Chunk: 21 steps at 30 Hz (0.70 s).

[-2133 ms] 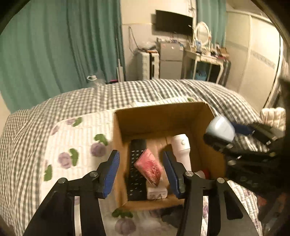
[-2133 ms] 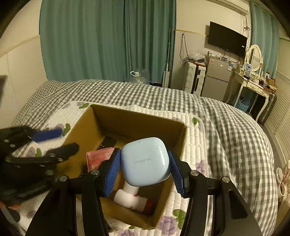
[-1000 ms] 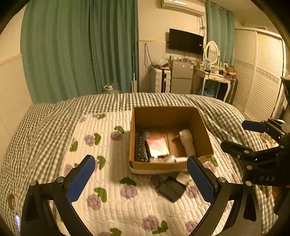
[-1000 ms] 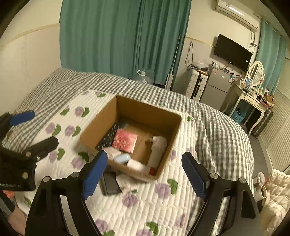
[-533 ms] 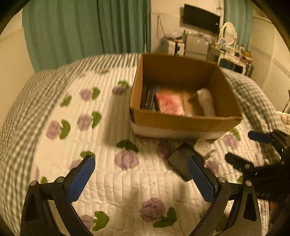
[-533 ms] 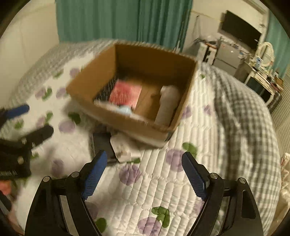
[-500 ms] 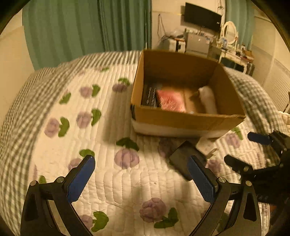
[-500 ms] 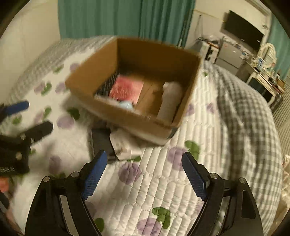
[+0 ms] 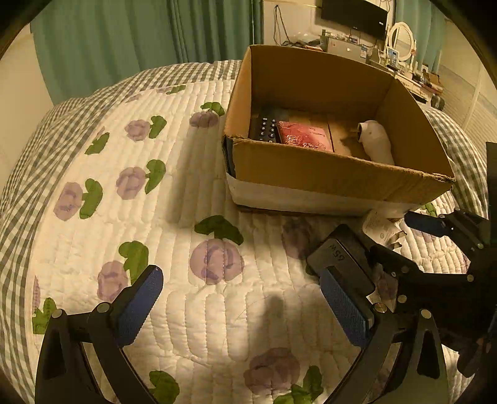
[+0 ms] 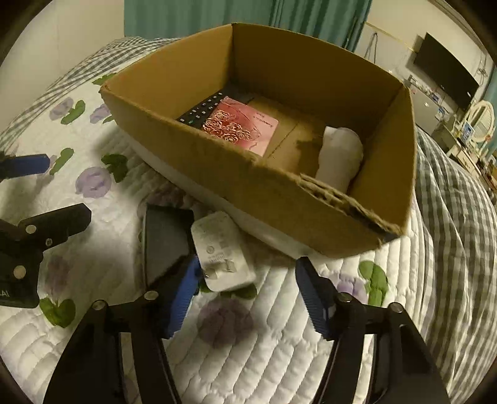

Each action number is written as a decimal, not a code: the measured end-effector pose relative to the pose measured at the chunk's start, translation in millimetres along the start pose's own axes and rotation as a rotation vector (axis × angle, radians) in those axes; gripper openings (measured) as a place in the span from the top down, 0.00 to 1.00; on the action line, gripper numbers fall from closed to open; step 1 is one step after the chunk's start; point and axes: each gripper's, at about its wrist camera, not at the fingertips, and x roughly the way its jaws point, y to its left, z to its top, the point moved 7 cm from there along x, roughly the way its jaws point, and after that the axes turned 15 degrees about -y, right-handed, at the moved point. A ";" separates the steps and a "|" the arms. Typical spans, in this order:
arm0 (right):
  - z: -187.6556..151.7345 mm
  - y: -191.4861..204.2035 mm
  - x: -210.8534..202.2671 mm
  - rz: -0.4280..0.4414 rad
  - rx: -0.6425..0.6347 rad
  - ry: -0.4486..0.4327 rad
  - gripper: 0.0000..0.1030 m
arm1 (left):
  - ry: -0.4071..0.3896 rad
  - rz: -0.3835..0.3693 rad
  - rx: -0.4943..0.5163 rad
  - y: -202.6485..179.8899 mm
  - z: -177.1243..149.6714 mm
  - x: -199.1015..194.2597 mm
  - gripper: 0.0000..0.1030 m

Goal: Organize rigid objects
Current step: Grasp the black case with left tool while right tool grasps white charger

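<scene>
A cardboard box [image 9: 335, 174] stands on the quilted bed and holds a black remote [image 9: 264, 130], a red card [image 9: 304, 136] and a white flashlight [image 9: 376, 143]; the box also shows in the right wrist view [image 10: 279, 199]. In front of the box lie a black power bank [image 10: 166, 245] and a white charger plug [image 10: 222, 251]. My right gripper [image 10: 248, 292] is open, low over the quilt with the white plug just ahead of its left finger. My left gripper [image 9: 239, 307] is open and empty, with the black power bank [image 9: 341, 258] by its right finger.
The quilt [image 9: 124, 217] with purple flowers covers the bed, with a checked blanket [image 10: 450, 217] to the right. Green curtains [image 9: 155, 40], a TV [image 9: 354, 12] and a dresser stand beyond the bed.
The right gripper let the blue earbud case go into the box and both grippers pulled back, opened wide, then came down toward the black power bank and white plug in front of the box.
</scene>
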 end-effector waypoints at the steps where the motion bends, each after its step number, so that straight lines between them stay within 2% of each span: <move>1: -0.2 -0.1 1.1 0.000 0.003 -0.002 0.44 | 0.003 0.005 0.002 -1.1 -0.2 -0.1 0.00; 2: -0.3 -0.9 1.8 0.013 0.020 -0.004 0.54 | 0.006 0.009 0.002 -1.0 0.1 0.8 0.00; 5: 0.5 5.1 2.6 0.064 0.003 -0.001 0.67 | 0.020 0.012 0.003 -2.8 0.0 2.0 0.00; 7: 1.0 7.7 0.0 0.075 -0.002 0.001 0.67 | 0.032 0.011 0.000 -4.7 -0.4 1.3 0.00; 10: 3.6 2.4 -8.2 0.110 0.063 0.005 0.69 | 0.041 -0.022 0.005 -16.7 0.0 -3.8 0.00; 16: 10.9 -12.9 -40.6 0.052 -0.029 0.007 0.72 | 0.055 -0.094 0.033 -50.5 -1.5 -0.4 0.00; 21: -0.8 -44.7 -43.4 0.011 0.045 0.027 0.72 | 0.107 -0.138 0.032 -70.7 -9.1 14.6 0.00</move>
